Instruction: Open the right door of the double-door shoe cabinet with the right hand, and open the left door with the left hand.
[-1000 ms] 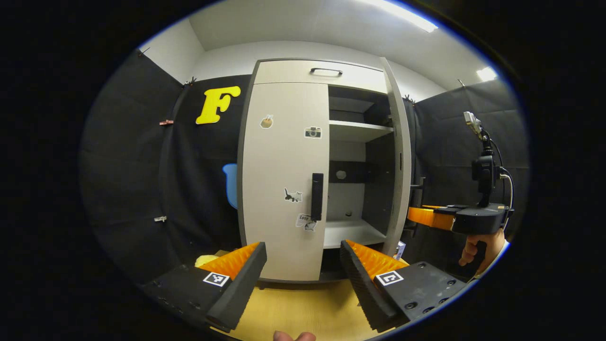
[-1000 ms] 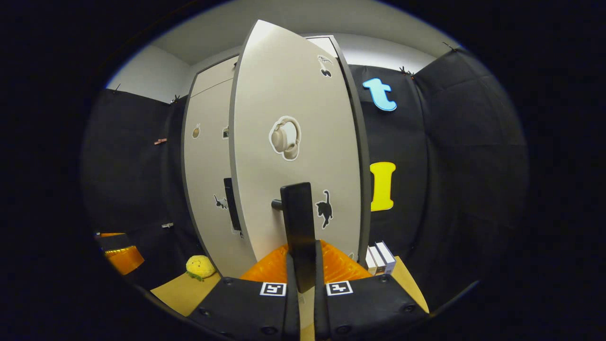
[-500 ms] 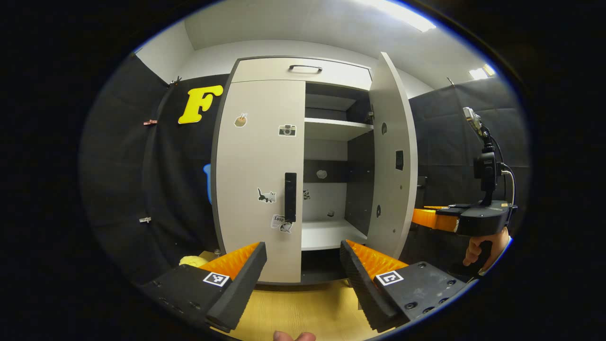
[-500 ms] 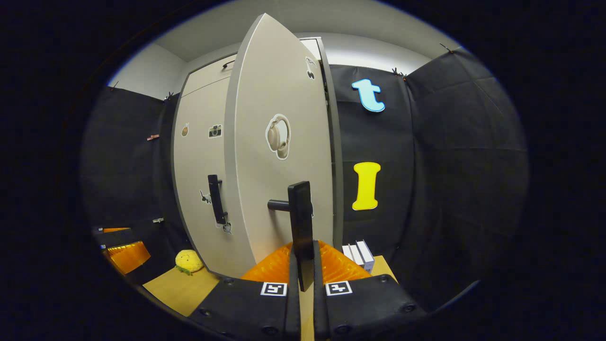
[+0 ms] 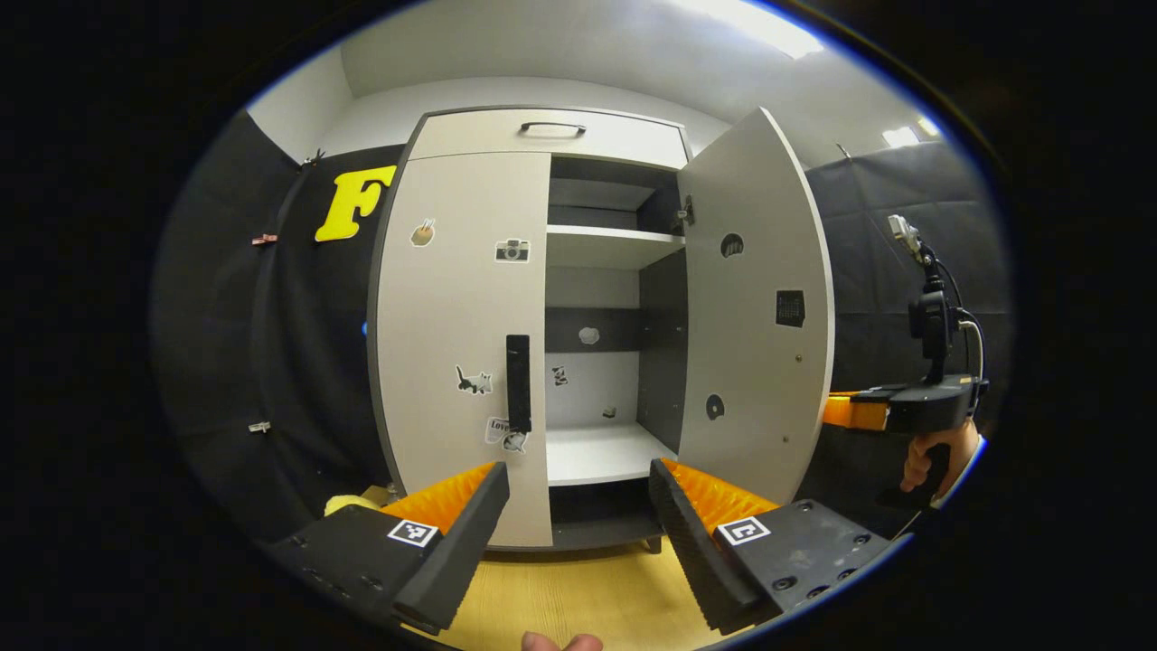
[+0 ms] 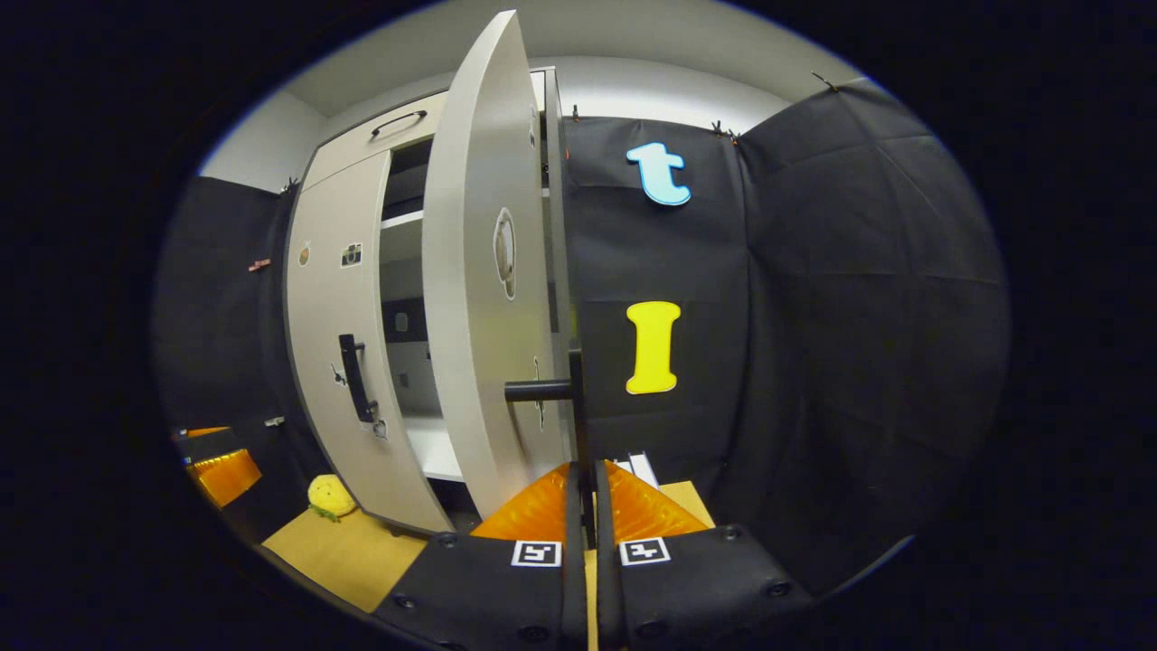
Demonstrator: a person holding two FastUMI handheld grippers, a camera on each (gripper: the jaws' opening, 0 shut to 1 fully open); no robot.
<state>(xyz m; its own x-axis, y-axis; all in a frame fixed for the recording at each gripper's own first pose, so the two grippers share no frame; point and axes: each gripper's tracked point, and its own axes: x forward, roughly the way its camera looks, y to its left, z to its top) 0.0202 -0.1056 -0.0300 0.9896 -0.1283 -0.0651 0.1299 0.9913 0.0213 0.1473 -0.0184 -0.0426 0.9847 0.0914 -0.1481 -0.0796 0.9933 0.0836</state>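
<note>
The double-door shoe cabinet is standing against the black cloth wall at the back of the booth, on a light wooden floor. In the left gripper view its top panel with a dark pull is sitting above the two doors. The right door is standing wide open, swung out to the right so that its inner face is showing, and the shelves inside are lying bare to the camera. The left door is sitting shut and flush, carrying a few small stickers, among them a camera and a cat, with its black vertical handle at its inner edge.

In the right gripper view the right door is showing nearly edge-on, and its black door handle is standing out from it on a short post. The right gripper is clamping that handle, both fingers pressing on the bar with no gap around it. The same tool is showing at the right edge of the left gripper view, a hand wrapping its grip.

The left gripper is hovering in front of the cabinet with its fingers spread wide, holding nothing, well apart from the left door's handle.

A small yellow plush toy is lying on the floor by the cabinet's left corner.
</note>
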